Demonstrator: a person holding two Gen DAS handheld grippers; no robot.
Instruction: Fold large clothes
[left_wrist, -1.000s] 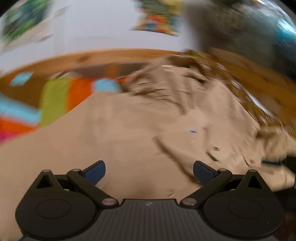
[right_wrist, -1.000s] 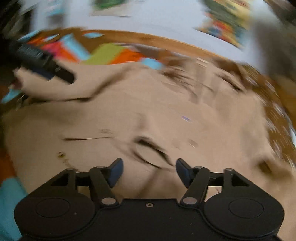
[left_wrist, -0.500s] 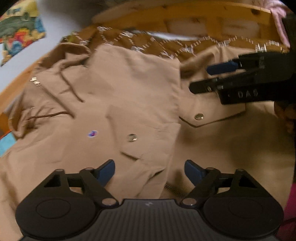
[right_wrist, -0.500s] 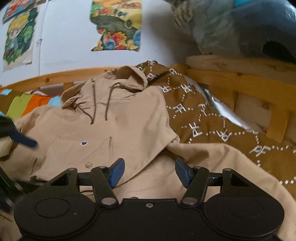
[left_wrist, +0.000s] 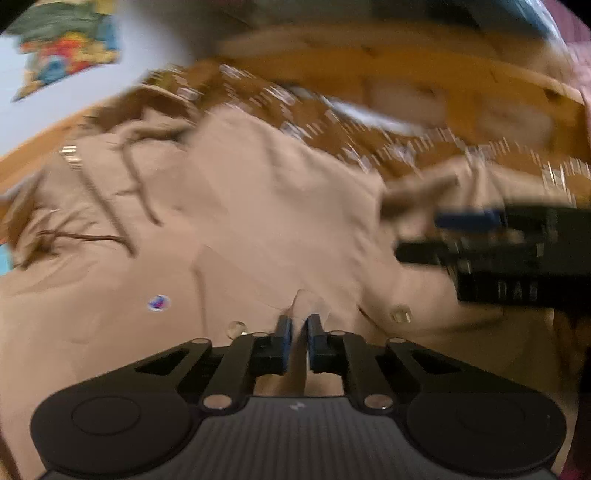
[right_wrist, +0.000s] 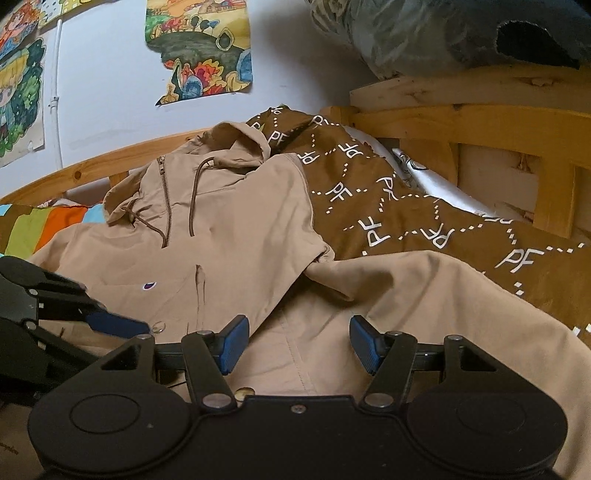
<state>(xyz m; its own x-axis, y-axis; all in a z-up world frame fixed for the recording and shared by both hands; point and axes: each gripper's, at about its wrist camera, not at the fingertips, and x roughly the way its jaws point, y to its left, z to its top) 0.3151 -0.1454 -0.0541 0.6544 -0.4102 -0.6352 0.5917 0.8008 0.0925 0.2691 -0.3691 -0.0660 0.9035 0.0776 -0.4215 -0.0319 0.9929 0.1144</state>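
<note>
**Left claw nipping jacket edge**

Left gripper (left_wrist: 298, 326) closing, pads pinched on a fold of the tan jacket (left_wrist: 258, 206) spread ahead. Right gripper (right_wrist: 298, 341) half-wide, nothing clamped, jacket sleeve (right_wrist: 424, 295) just beyond its fingertips.

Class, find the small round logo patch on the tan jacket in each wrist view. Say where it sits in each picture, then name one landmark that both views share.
Left wrist view: the logo patch sits lower left, on the jacket, left of the left gripper.
Right wrist view: the patch sits left of centre, below the cords.
Shared landmark: the brown patterned blanket beside the jacket.
</note>
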